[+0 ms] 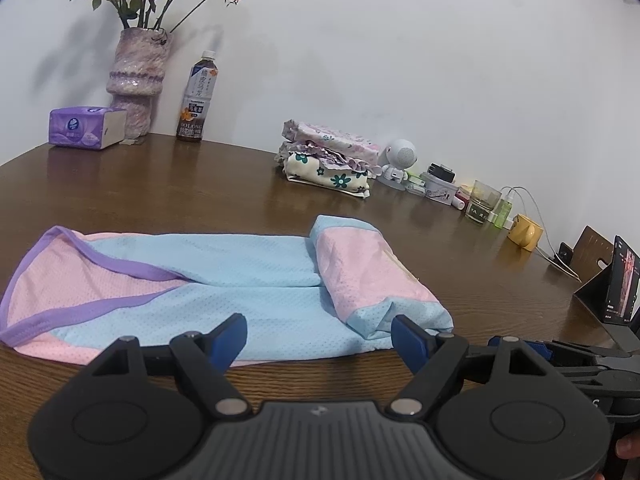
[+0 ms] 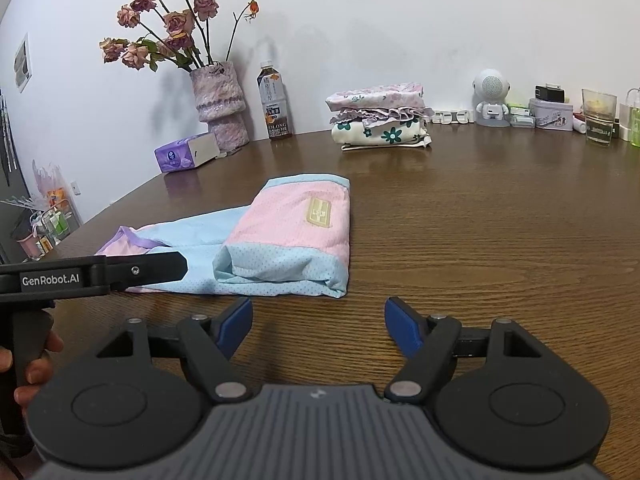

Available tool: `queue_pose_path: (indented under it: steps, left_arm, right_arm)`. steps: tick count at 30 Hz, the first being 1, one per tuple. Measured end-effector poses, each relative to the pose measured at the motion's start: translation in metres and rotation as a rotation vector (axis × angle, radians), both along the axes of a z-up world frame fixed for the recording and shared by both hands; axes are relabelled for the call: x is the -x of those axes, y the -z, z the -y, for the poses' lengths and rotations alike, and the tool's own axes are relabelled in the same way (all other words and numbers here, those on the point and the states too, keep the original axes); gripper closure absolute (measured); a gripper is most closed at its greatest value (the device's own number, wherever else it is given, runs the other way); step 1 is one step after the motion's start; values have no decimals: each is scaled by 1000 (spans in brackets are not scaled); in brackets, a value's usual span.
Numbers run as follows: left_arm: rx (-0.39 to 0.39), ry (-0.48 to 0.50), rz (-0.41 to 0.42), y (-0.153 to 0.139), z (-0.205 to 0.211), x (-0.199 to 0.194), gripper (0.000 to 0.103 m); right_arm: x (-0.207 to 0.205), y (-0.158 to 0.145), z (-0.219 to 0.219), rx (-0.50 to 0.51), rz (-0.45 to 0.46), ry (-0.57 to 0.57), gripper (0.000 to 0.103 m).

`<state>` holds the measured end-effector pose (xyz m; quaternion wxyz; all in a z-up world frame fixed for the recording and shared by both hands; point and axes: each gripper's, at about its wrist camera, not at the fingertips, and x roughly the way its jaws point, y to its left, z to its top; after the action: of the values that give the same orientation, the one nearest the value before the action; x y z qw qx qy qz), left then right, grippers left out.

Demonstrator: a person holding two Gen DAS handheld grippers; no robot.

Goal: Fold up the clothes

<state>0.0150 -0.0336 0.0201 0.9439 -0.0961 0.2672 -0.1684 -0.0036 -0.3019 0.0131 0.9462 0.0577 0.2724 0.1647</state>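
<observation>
Both claws are held wide apart, nothing gripped: left claw (image 1: 319, 338), right claw (image 2: 319, 322). The half-folded pink-and-blue mesh garment (image 2: 280, 240) is laid on the counter (image 2: 480, 220) just ahead of them.

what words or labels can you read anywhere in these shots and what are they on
"GenRobot.AI": white print on the black body of the left claw tool, seen from the right wrist view.
"OOLONG": on the lower label of the dark tea bottle with a white cap; the characters above it are too small to read.
Purple tissue pack, beige patch on the pink and blue folded garment, silver tin and propped tablet screen: print too blurred to read.
</observation>
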Motion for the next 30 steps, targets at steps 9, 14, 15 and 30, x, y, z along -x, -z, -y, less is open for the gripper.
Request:
queue_pose_path:
  steps: [9, 14, 15, 30]
  left_arm:
    - [-14, -4, 1, -2, -2, -1, 25]
    - [-22, -3, 5, -4, -4, -4, 25]
    - [-26, -1, 7, -5, -4, -4, 25]
    - [-47, 119, -43, -13, 22, -53, 42]
  right_arm:
    - [-2, 1, 0, 1, -14, 0, 28]
    - [-3, 0, 0, 4, -14, 1, 27]
    - [-3, -1, 1, 3, -16, -2, 27]
    - [-84, -24, 29, -178, -148, -8, 40]
